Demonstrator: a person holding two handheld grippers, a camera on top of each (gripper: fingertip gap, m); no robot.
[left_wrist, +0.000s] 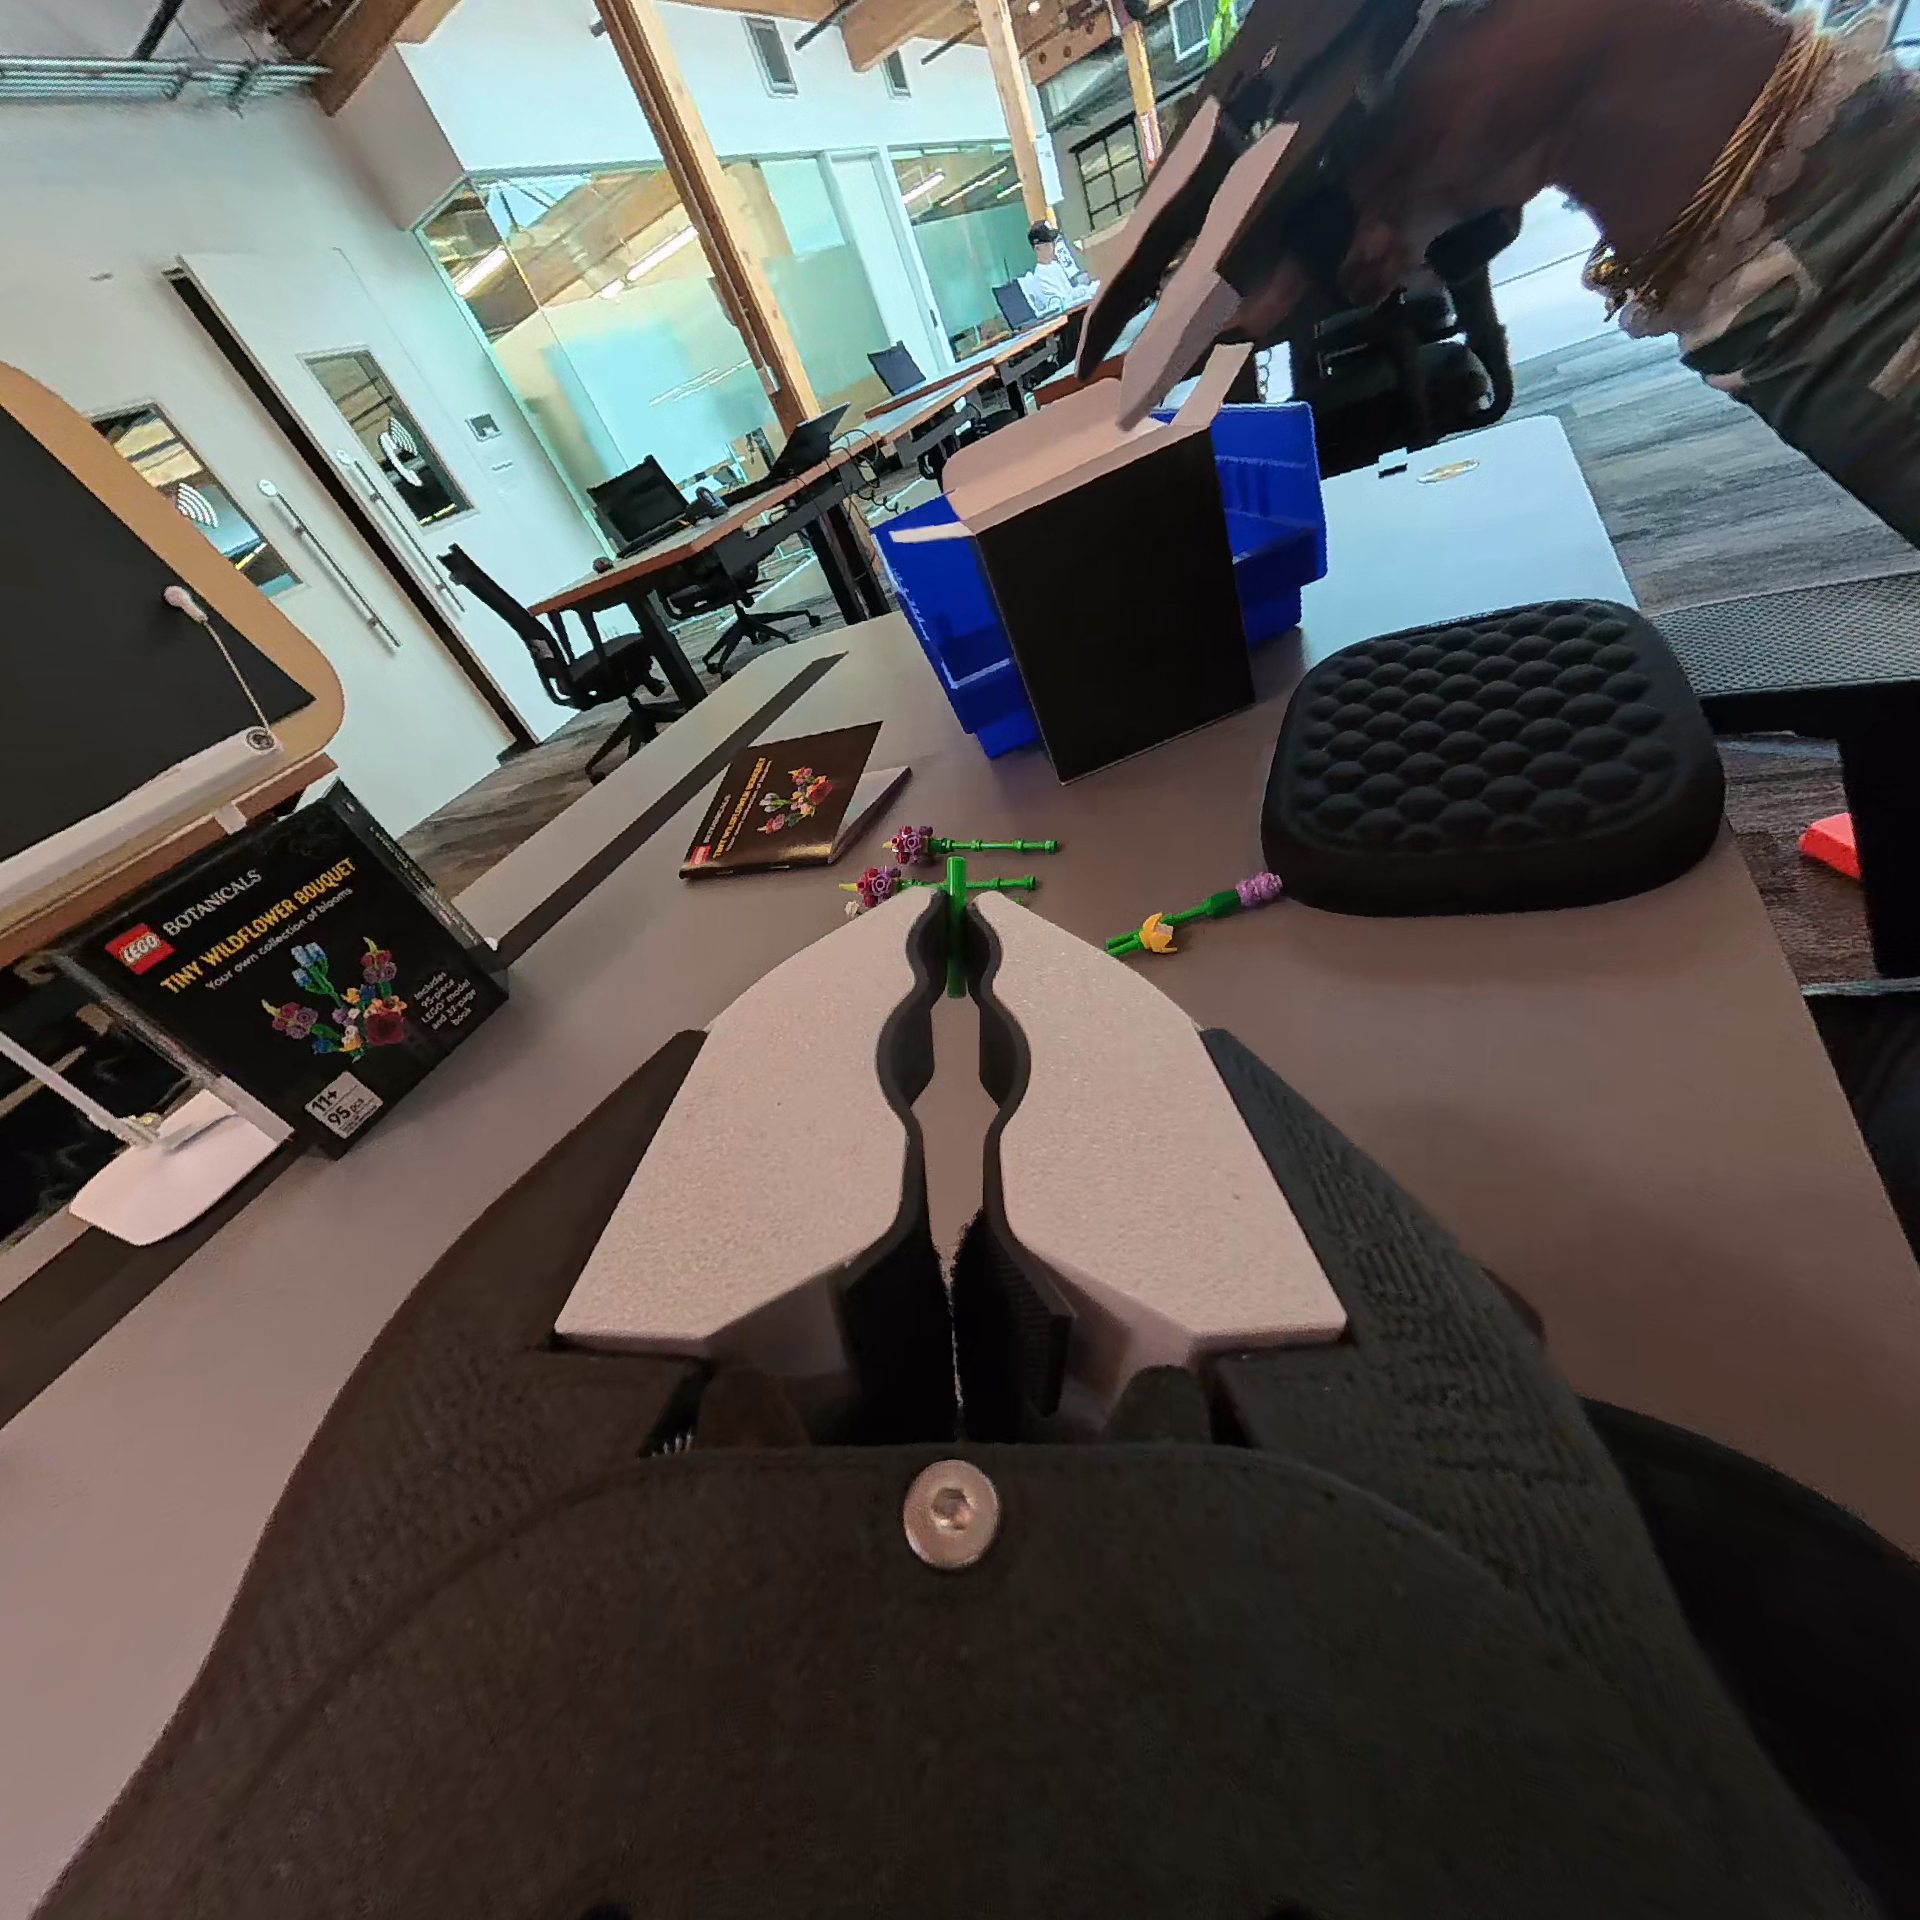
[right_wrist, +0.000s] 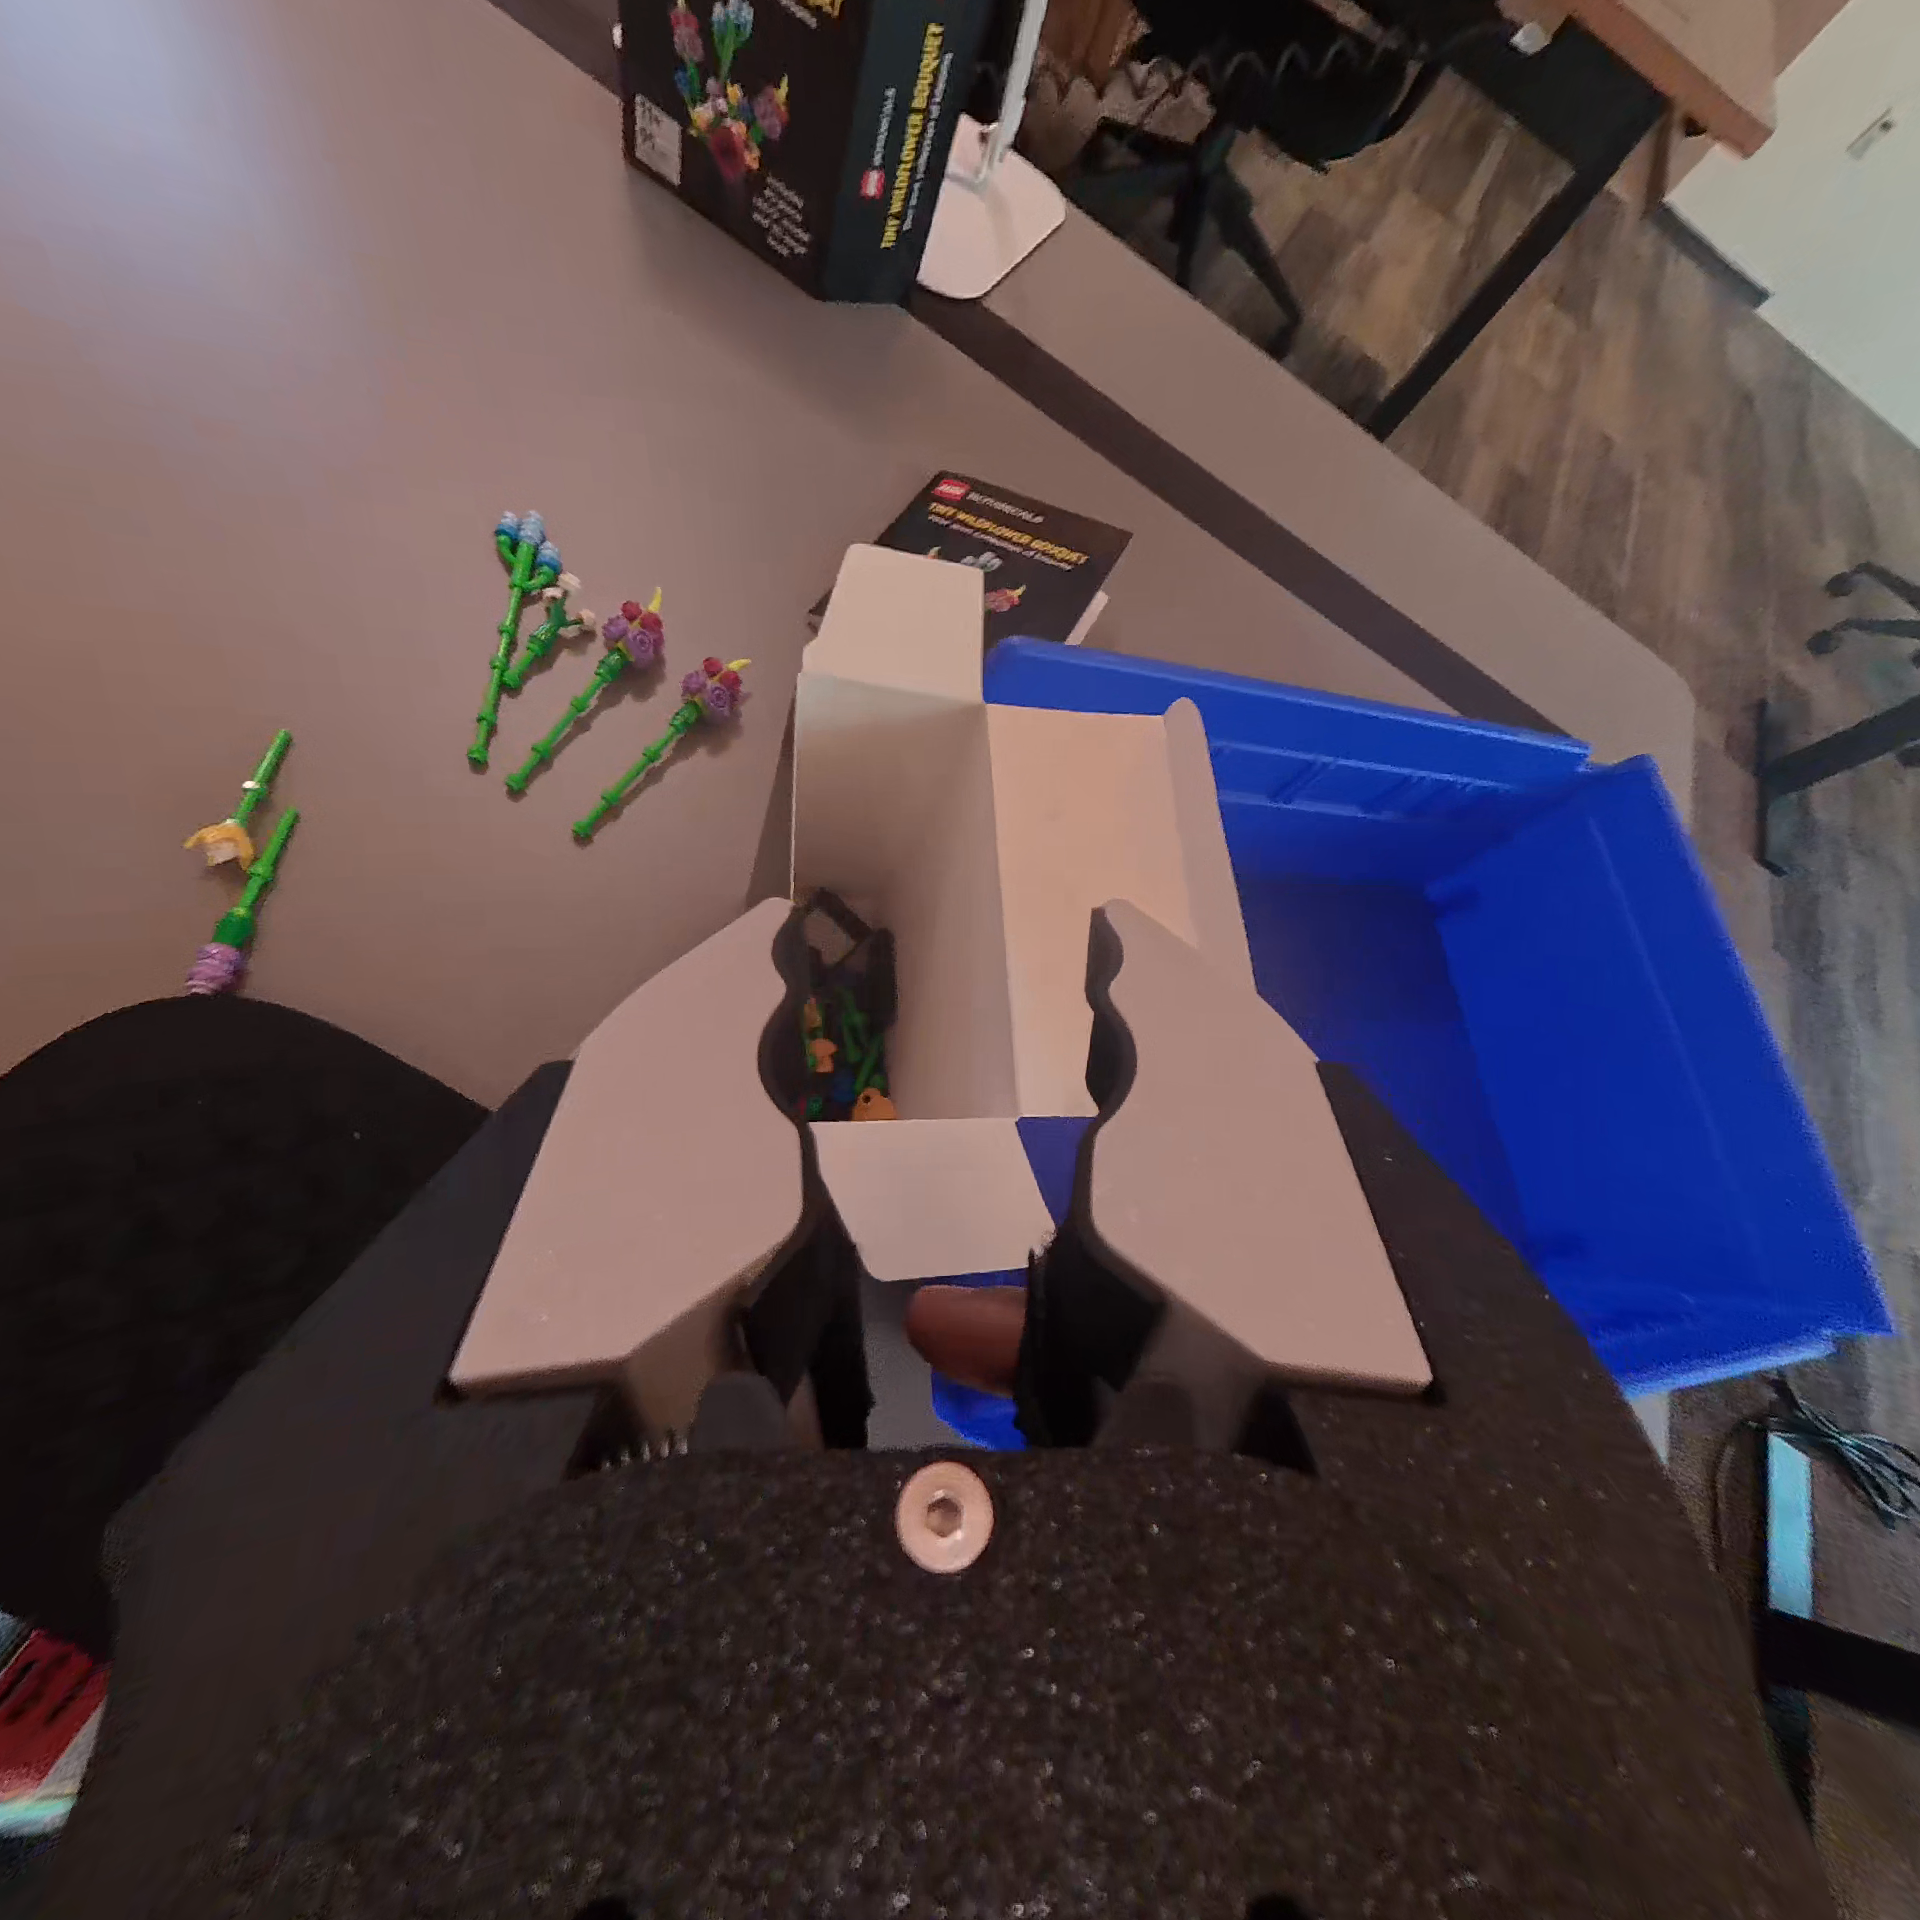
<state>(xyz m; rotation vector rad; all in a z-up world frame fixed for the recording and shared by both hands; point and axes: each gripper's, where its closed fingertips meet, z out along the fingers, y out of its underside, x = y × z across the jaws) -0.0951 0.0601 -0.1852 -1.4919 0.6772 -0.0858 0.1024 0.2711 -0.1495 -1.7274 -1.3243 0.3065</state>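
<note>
Left hand-held gripper clamped on a green plastic stem above the matte grey tabletop. Right hand-held gripper spread wide over an open black carton, printed box nearby.

From my left wrist view, the table carries a printed box at its left edge, a booklet farther in, and flower stems lying just ahead of my left gripper. Behind the stems an open carton stands against the front of a bin, with a cushion to its right. My right gripper hangs above the carton, which has small pieces inside.
</note>
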